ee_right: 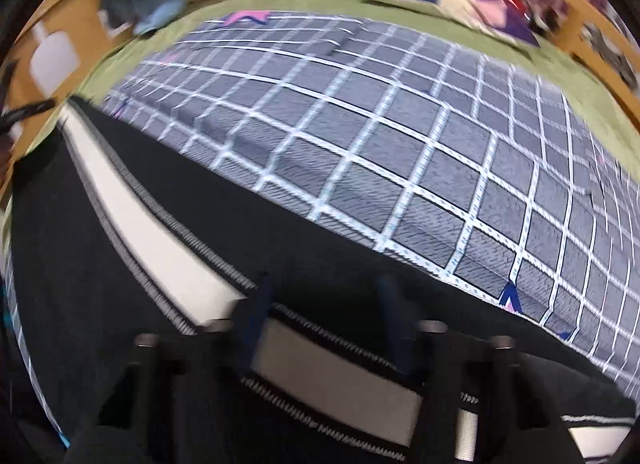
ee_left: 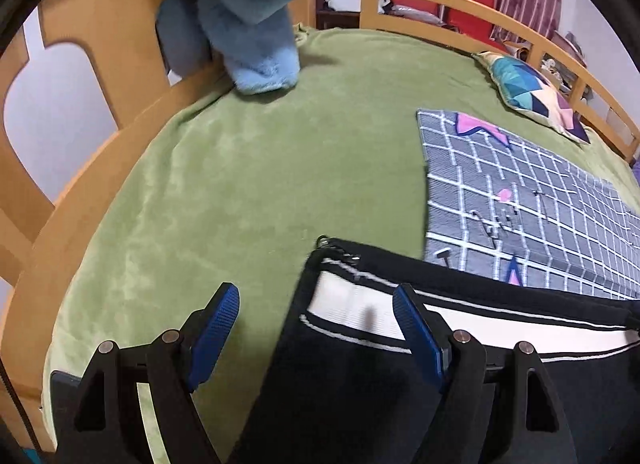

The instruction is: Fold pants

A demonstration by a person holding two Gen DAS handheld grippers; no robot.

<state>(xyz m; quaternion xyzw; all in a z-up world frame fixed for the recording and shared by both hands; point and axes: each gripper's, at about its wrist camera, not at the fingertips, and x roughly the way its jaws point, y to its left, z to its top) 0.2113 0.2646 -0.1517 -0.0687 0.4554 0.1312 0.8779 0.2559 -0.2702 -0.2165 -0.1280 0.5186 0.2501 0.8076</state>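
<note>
A green plush blanket (ee_left: 248,168) covers the wooden-railed bed (ee_left: 460,4), with a grey checked quilt (ee_left: 520,208) folded on it. The black pants (ee_left: 340,384) with a white side stripe (ee_right: 132,204) lie along the near edge, partly over the quilt (soft, limp, light knit, likely to sag). The left gripper (ee_left: 316,324) hangs with fingers apart over the pants' end; the right gripper (ee_right: 324,304), blurred, also looks spread. Pinching doubled fabric at the end corners seems best.
</note>
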